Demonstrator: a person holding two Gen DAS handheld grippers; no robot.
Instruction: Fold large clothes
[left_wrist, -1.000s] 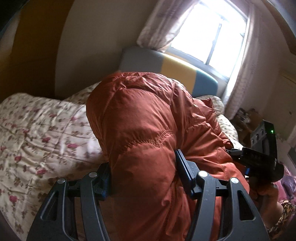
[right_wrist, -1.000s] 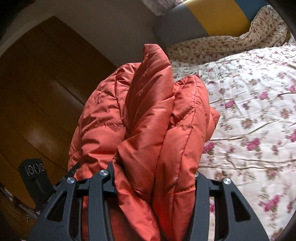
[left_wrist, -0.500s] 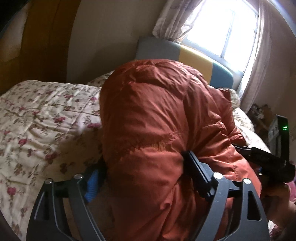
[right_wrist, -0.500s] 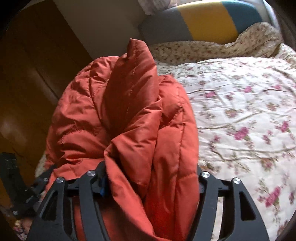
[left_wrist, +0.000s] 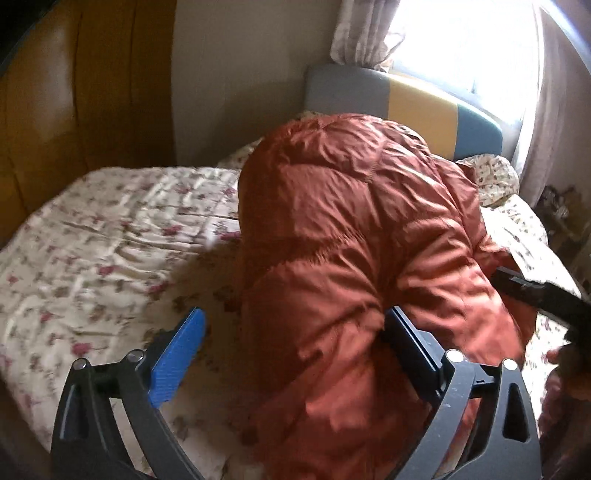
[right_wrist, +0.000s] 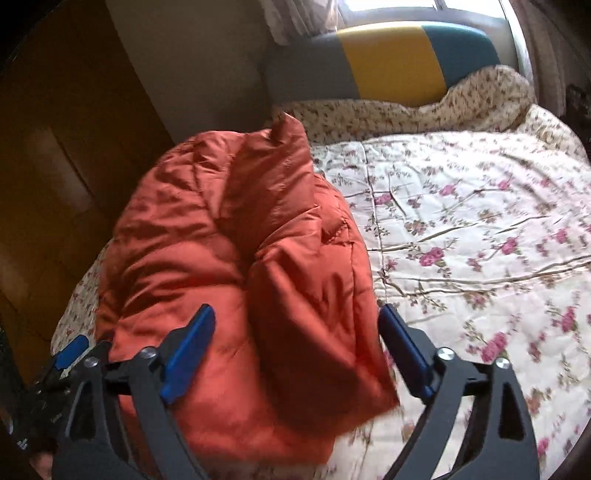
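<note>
A puffy orange jacket (left_wrist: 354, 236), folded into a thick bundle, lies on a bed covered by a cream quilt (left_wrist: 103, 243) printed with pink flowers. The left gripper (left_wrist: 295, 354) points down at the near end of the bundle; its jaws are opening wide, the blue left pad (left_wrist: 177, 358) standing clear over the quilt while the dark right finger (left_wrist: 413, 350) lies against the jacket's side, so the fabric sits between the jaws without being pinched. Seen from the other camera, the right gripper (right_wrist: 295, 350) is likewise opening wide, a loose flap of the jacket (right_wrist: 258, 258) between its two blue pads, neither pressing on it. Behind the bed stands a padded headboard (right_wrist: 384, 59) in grey, yellow and teal, with a floral pillow (right_wrist: 424, 107) against it, a bright curtained window (left_wrist: 461, 40) above, and a brown wooden wardrobe (left_wrist: 74, 92) to the left
</note>
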